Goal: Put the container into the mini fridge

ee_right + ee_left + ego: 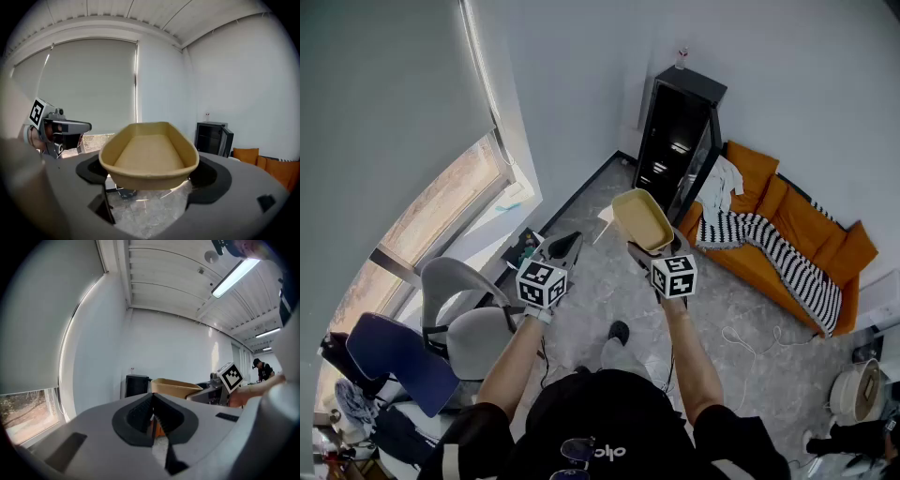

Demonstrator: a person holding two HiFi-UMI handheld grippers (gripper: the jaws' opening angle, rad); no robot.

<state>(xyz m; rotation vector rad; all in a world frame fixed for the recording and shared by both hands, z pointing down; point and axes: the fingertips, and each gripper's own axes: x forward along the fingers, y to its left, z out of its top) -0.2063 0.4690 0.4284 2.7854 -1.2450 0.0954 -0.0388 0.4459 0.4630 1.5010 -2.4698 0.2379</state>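
1. Closest to me, the left gripper is held level, its jaws pressed together with nothing between them.
2. Just beside it, the right gripper tips slightly downward. Its jaws stand wide and are clamped on the two long sides of the container.
3. The container is a tan, oval, open tray. I see nothing inside it, and it is carried in the air above the grey floor, well apart from the mini fridge.
4. To my left, a grey chair and a blue chair stand by the window.
5. To my right, an orange sofa runs along the wall with a striped blanket draped over it.
6. Farthest off, the black mini fridge stands in the corner just beside the sofa's end, with its door swung open. A small bottle sits on top.
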